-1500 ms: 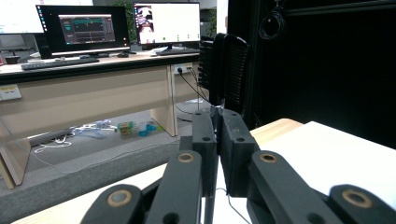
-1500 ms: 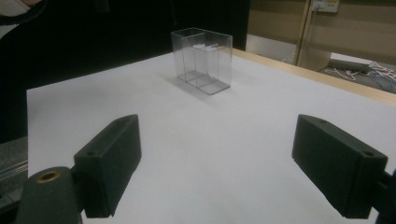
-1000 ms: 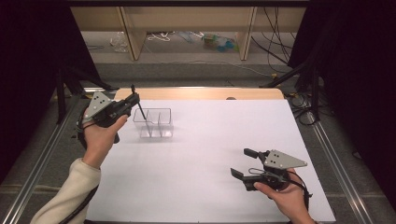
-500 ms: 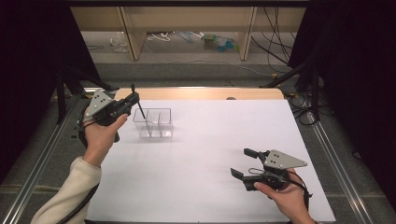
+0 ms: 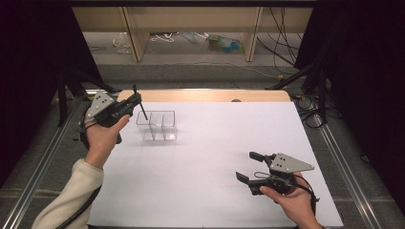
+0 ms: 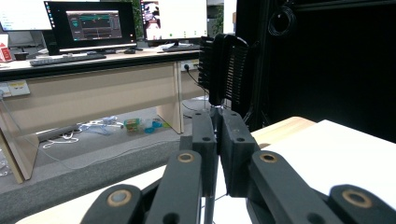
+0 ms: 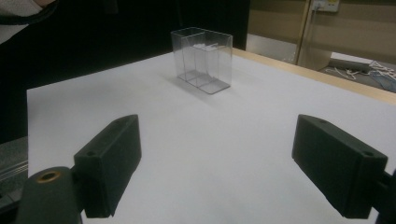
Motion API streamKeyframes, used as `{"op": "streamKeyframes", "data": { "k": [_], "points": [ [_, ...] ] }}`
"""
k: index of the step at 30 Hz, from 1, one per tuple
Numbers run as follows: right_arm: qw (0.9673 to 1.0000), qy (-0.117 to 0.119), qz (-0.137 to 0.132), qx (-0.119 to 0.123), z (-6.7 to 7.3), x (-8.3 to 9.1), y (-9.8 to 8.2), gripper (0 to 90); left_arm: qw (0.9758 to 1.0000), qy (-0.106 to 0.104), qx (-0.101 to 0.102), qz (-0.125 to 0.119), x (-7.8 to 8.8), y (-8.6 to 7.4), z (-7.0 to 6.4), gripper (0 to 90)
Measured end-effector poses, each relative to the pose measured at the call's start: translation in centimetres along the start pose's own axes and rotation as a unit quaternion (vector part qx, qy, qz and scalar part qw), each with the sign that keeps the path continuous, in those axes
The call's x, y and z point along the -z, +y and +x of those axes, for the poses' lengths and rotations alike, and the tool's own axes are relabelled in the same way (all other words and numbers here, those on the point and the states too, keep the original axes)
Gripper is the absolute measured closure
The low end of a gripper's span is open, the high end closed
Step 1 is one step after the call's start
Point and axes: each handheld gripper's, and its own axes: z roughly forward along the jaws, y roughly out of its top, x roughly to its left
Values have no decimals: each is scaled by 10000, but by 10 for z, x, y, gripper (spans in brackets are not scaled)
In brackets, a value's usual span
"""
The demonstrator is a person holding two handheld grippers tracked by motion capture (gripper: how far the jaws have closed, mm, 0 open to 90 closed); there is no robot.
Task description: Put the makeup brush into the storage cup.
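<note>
- Clear plastic box (image 5: 156, 125) sits far back on the white table (image 5: 210, 143).
- Left gripper (image 5: 135, 101) squeezes a thin black stick (image 5: 142, 109) beside the box.
- Right gripper (image 5: 249, 166) is wide open, holding nothing.
- Next, I think: lower the stick into one slot.

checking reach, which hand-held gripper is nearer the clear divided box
Left. The left hand-held gripper hovers just beside the clear divided box, gripping a thin black comb. The right hand-held gripper sits far off.

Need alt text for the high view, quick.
The left gripper, shut on a thin black stick, is raised beside a clear divided box on the white table. The right gripper rests open, near the front edge.
</note>
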Motion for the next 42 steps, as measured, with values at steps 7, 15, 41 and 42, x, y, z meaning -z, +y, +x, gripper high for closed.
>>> {"op": "streamKeyframes", "data": {
  "k": [7,15,41,42],
  "points": [
    [10000,5,6,4,0,0,0,169,10000,20,-7,-1,-2,-1,2,851],
    [10000,6,6,-2,0,0,0,168,10000,57,-55,15,-4,-3,3,851],
    [9999,-26,97,-9,0,1,0,169,9999,117,-98,72,-9,-13,8,850],
    [10000,-23,96,-9,0,1,0,169,9999,114,-102,80,-9,-13,8,851]
  ]
}}
